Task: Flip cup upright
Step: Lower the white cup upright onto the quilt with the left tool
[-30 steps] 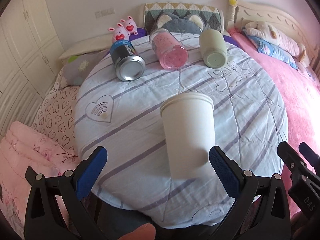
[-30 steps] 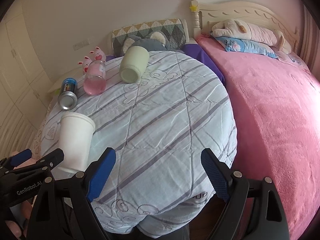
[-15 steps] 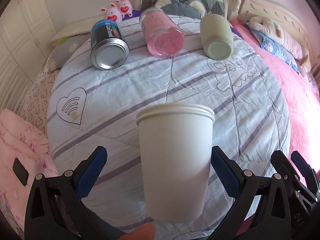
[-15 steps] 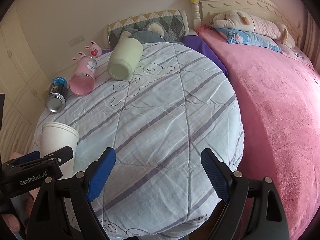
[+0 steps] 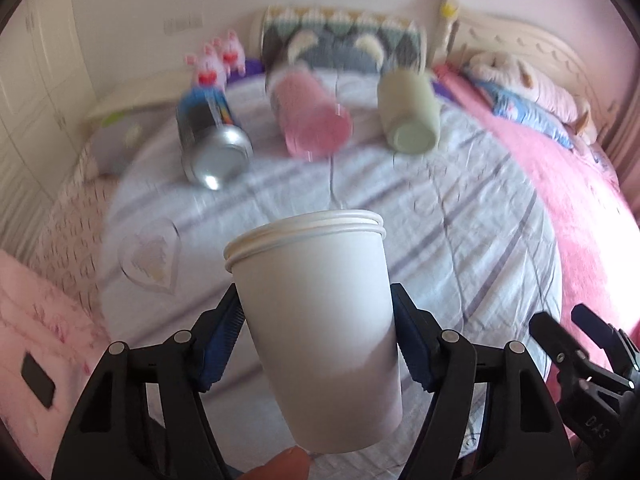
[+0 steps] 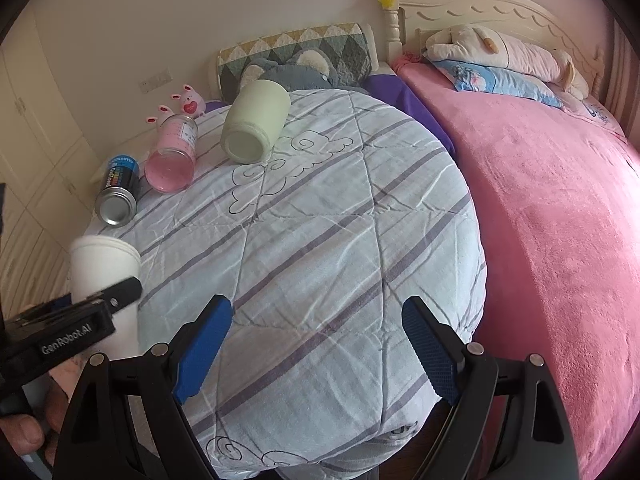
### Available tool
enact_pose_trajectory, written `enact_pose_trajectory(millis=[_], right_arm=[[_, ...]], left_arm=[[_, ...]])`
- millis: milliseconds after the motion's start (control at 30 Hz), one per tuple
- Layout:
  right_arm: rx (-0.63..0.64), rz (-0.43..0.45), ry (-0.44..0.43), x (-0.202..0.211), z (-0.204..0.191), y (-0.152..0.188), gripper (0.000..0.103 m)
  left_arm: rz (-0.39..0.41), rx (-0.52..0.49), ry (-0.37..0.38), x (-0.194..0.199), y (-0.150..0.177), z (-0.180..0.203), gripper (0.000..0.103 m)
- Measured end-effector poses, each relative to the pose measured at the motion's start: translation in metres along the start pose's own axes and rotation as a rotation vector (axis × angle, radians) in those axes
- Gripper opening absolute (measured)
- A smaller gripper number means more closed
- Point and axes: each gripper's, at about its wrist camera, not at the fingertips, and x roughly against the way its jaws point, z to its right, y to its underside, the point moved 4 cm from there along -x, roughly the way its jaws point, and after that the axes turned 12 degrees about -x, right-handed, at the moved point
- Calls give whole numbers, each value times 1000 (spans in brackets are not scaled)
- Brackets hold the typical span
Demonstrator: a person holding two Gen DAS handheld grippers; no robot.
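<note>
Quilt (image 6: 320, 240) striped, rumpled — pink blanket (image 6: 560, 220) beside, headboard (image 6: 480, 8) behind.

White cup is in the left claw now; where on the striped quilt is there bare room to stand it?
The white cup has bare striped quilt between the cloud stitching and the right claw, bordered right by the pink blanket. The far edge is crowded: blue can, pink jar, green cup.

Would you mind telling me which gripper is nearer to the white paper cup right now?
Left. The left gripper is closed on the white paper cup, one finger on each side. The right gripper hangs open over the striped quilt, off to the cup's right.
</note>
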Motion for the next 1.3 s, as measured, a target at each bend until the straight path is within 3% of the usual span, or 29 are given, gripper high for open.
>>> enact_pose_trajectory(millis=[233, 433, 1200, 1300], right_arm=[[11, 7, -7, 3, -10, 2, 88], [20, -11, 5, -2, -15, 5, 88], [37, -29, 25, -6, -20, 10, 88], [39, -24, 24, -3, -21, 12, 88]], left_arm=[[252, -77, -159, 27, -14, -15, 72], [333, -115, -219, 18, -15, -17, 72], [311, -133, -205, 2, 3, -11, 72], [296, -128, -199, 1, 4, -13, 78]])
